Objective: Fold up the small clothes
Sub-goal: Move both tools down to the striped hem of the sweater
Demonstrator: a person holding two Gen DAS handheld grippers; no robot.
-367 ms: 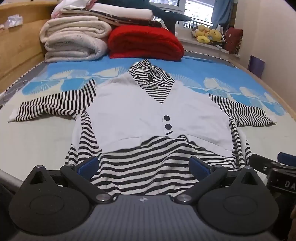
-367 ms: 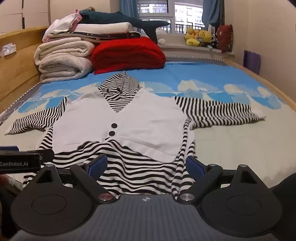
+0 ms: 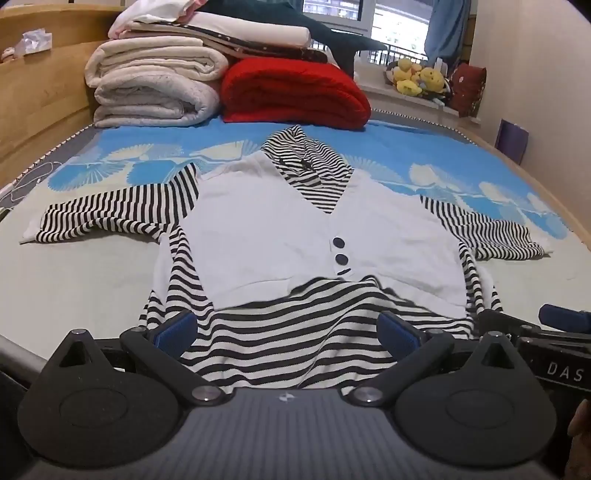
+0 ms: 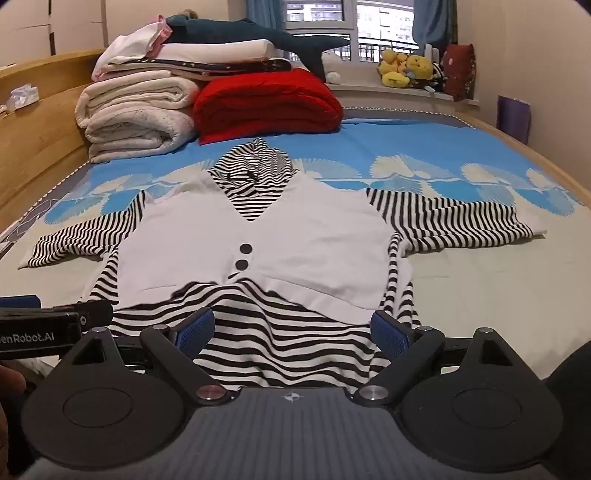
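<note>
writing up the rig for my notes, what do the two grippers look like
Both match: the left gripper and right gripper have black linkage fingers with blue textured pads, round black discs and a ribbed grey body. White lettering marks each gripper's side.

One striped hooded top point(image 3: 295, 236) is counted, with two dark buttons point(image 3: 338, 242) and two spread sleeves point(image 3: 110, 210). One red blanket point(image 3: 295, 92) is seen far off, one shark plush point(image 4: 258, 33), and two grippers: left gripper point(image 3: 288, 332), right gripper point(image 4: 291, 328).
</note>
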